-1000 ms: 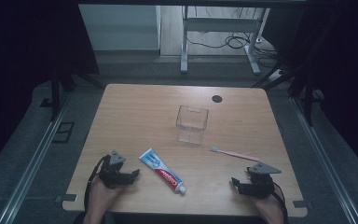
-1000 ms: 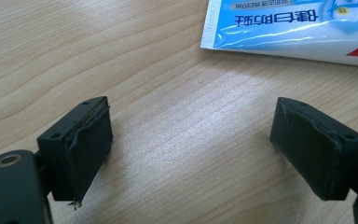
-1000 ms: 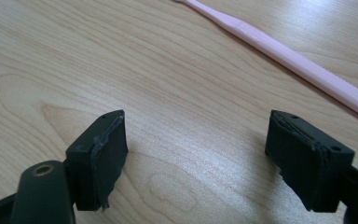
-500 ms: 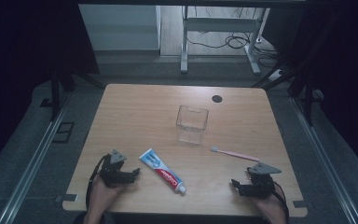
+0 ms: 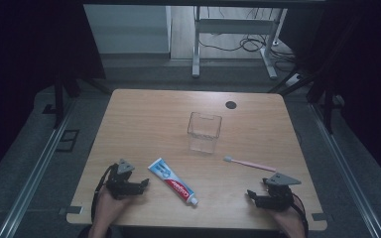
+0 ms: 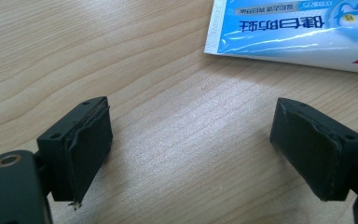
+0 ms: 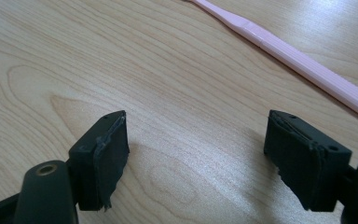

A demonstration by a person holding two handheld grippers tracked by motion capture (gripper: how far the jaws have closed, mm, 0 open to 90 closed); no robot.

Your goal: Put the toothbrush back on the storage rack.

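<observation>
High view: tube (image 5: 172,182) lies just right of left tongs (image 5: 141,185), cap near-right; brush (image 5: 250,164) far of right tongs (image 5: 253,196); both agape, empty.

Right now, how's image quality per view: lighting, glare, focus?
High view: dim, dark surroundings, soft detail, table evenly lit. Left gripper view: bright, glare patch on the wood, sheen on the toothpaste tube, near fingers slightly soft. Right gripper view: bright, toothbrush sharp, mild glare top right.
</observation>
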